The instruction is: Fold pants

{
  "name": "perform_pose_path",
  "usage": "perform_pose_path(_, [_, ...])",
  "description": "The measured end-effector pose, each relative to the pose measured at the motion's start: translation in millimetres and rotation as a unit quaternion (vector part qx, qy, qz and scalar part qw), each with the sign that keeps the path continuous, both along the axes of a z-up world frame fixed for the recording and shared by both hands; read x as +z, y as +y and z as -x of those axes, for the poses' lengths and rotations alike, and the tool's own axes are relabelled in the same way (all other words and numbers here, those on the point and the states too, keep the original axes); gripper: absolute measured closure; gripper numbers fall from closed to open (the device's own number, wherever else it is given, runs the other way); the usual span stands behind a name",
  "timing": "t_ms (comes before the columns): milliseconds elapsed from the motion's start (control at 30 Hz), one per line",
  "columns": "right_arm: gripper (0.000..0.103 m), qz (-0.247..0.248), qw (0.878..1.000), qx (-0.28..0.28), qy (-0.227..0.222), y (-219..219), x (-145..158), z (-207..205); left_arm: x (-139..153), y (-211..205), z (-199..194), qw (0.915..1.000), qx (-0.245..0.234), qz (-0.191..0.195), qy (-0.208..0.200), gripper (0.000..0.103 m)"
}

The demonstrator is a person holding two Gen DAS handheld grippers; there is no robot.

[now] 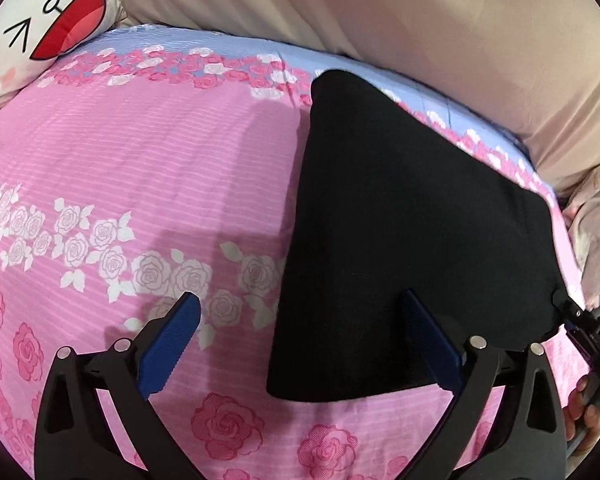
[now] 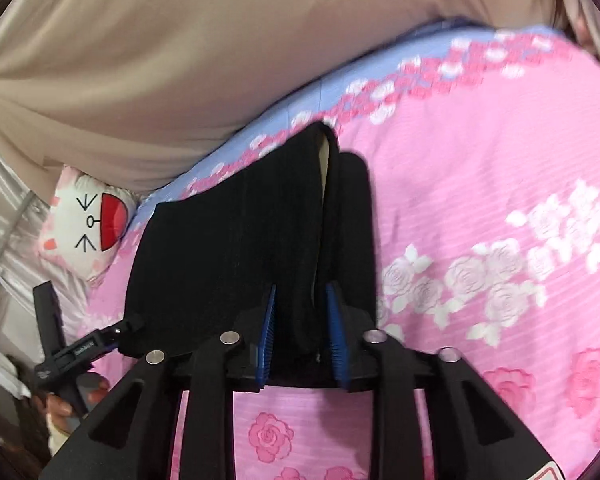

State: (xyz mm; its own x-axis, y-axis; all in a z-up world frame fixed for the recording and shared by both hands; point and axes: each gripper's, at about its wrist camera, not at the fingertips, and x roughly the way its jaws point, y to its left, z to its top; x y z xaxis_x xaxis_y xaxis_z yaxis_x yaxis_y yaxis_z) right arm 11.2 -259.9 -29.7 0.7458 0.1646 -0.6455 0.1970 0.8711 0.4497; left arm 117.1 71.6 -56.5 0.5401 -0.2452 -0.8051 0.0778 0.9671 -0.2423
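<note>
The right claw (image 2: 302,300) stands narrow around the black pants (image 2: 252,240), which stretch lengthwise away from it.

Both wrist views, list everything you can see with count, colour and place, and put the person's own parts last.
pants: one, black, folded flat on the bedsheet near its far edge
bedsheet: one, pink with roses and a blue border, covering the bed
cushion: one, white with a red cartoon mouth, at the bed's far corner
curtain: one, beige, behind the bed
left gripper: one, black with blue pads, open at the pants' near edge
right gripper: one, same colours, pants between its pads
hand: one, holding the left gripper
</note>
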Motion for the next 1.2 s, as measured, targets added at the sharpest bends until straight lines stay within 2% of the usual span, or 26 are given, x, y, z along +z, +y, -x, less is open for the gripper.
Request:
perform_pose_path(33, [0.058, 0.011, 1.0, -0.011, -0.001, -1.5, 4.0, 5.2, -1.5, 2.3, -1.3, 1.0, 0.002, 0.005, 0.005, 0.005])
perform_pose_path(67, [0.041, 0.018, 1.0, -0.025, -0.005, -4.5, 6.4, 11.5, -4.0, 3.9, -2.9, 0.9998, 0.003, 0.015, 0.011, 0.005])
perform_pose_path(100, [0.031, 0.019, 0.999, -0.034, -0.009, -6.7, 6.5, 16.6, -9.4, 6.5, -6.4, 0.9992, 0.003, 0.032, 0.022, 0.005])
perform_pose_path(133, [0.03, 0.013, 0.999, -0.037, -0.009, -10.0, 3.9, 18.6, -8.4, 6.6, -5.9, 0.9994, 0.005, 0.033, 0.008, 0.005])
perform_pose_path(233, [0.03, -0.041, 0.999, -0.019, 0.026, -14.4, -16.2, 9.6, -9.8, 2.7, -6.9, 0.9996, 0.007, 0.027, -0.001, 0.006])
perform_pose_path(267, [0.032, -0.06, 0.998, -0.008, 0.031, -13.9, -24.3, 6.4, -9.2, 2.0, -6.4, 0.9994, 0.003, 0.032, -0.008, 0.019])
perform_pose_path(300, [0.039, -0.071, 0.997, 0.001, 0.032, -12.1, -30.5, 1.7, -8.2, 0.7, -6.6, 0.9983, -0.016, 0.055, -0.011, 0.055])
perform_pose_path(333, [0.05, -0.057, 0.998, -0.004, 0.018, -7.6, -32.0, 0.2, -8.2, 2.2, -7.6, 0.9938, -0.037, 0.105, 0.003, 0.062])
perform_pose_path(367, [0.062, -0.048, 0.999, 0.0, 0.02, -4.0, -32.1, -3.1, -5.9, 3.4, -8.0, 0.9935, -0.03, 0.109, 0.004, 0.065])
perform_pose_path(433, [0.069, -0.073, 0.997, 0.006, 0.008, -4.1, -23.1, -2.7, -1.2, 4.6, -8.9, 0.9935, -0.037, 0.108, 0.005, 0.071])
perform_pose_path(500, [0.071, -0.081, 0.996, 0.02, -0.013, -2.2, -4.7, 6.3, 10.4, 13.4, -1.5, 0.9893, -0.044, 0.139, 0.005, 0.08])
perform_pose_path(567, [0.071, -0.094, 0.995, 0.038, -0.027, 1.4, 14.1, 24.1, 28.7, 20.9, 16.5, 0.9852, -0.063, 0.159, -0.001, 0.08])
perform_pose_path(667, [0.071, -0.076, 0.996, 0.051, -0.023, 7.8, 27.1, 62.2, 39.8, 27.8, 53.0, 0.9799, -0.093, 0.176, 0.021, 0.08])
perform_pose_path(733, [0.07, -0.085, 0.995, 0.047, -0.002, 8.3, 14.9, 89.0, 26.9, 29.2, 79.5, 0.9779, -0.103, 0.173, 0.057, 0.08])
perform_pose_path(800, [0.062, -0.082, 0.995, 0.035, 0.035, 11.9, -11.9, 109.5, 5.3, 26.2, 95.4, 0.9835, -0.09, 0.14, 0.072, 0.076])
perform_pose_path(833, [0.058, -0.075, 0.996, 0.03, 0.047, 16.3, -23.1, 111.0, -3.7, 26.0, 98.4, 0.9858, -0.084, 0.128, 0.07, 0.073])
perform_pose_path(867, [0.052, -0.06, 0.996, 0.021, 0.06, 16.0, -36.8, 114.1, -7.6, 28.8, 99.9, 0.9865, -0.075, 0.131, 0.063, 0.069])
perform_pose_path(900, [0.051, -0.066, 0.996, 0.014, 0.057, 12.2, -43.6, 117.9, -5.1, 31.2, 100.0, 0.9853, -0.071, 0.141, 0.064, 0.07])
perform_pose_path(933, [0.051, -0.085, 0.995, 0.006, 0.046, 7.4, -40.1, 123.5, 9.2, 34.3, 100.2, 0.9865, -0.065, 0.14, 0.055, 0.07])
perform_pose_path(967, [0.051, -0.081, 0.996, 0.0, 0.036, 5.3, -31.2, 126.1, 25.9, 36.1, 102.2, 0.9902, -0.058, 0.123, 0.03, 0.072])
perform_pose_path(1033, [0.051, -0.026, 1.0, -0.011, -0.012, 5.2, -0.1, 134.8, 68.2, 37.5, 110.4, 0.9944, -0.049, 0.075, -0.055, 0.072])
perform_pose_path(1067, [0.055, 0.014, 0.999, -0.017, -0.04, 7.3, 19.9, 136.7, 92.8, 35.3, 113.5, 0.9927, -0.04, 0.05, -0.102, 0.067])
perform_pose_path(1100, [0.072, 0.036, 0.998, -0.016, -0.058, 10.2, 33.9, 133.9, 111.1, 31.6, 112.0, 0.9903, -0.025, 0.04, -0.131, 0.049])
perform_pose_path(1167, [0.091, 0.052, 0.995, 0.015, -0.08, 23.4, 53.7, 113.0, 129.0, 22.6, 100.8, 0.9868, 0.0, 0.058, -0.151, 0.026])
perform_pose_path(1200, [0.094, 0.055, 0.995, 0.032, -0.078, 32.5, 57.9, 97.7, 130.5, 11.7, 92.3, 0.9864, 0.003, 0.069, -0.149, 0.026])
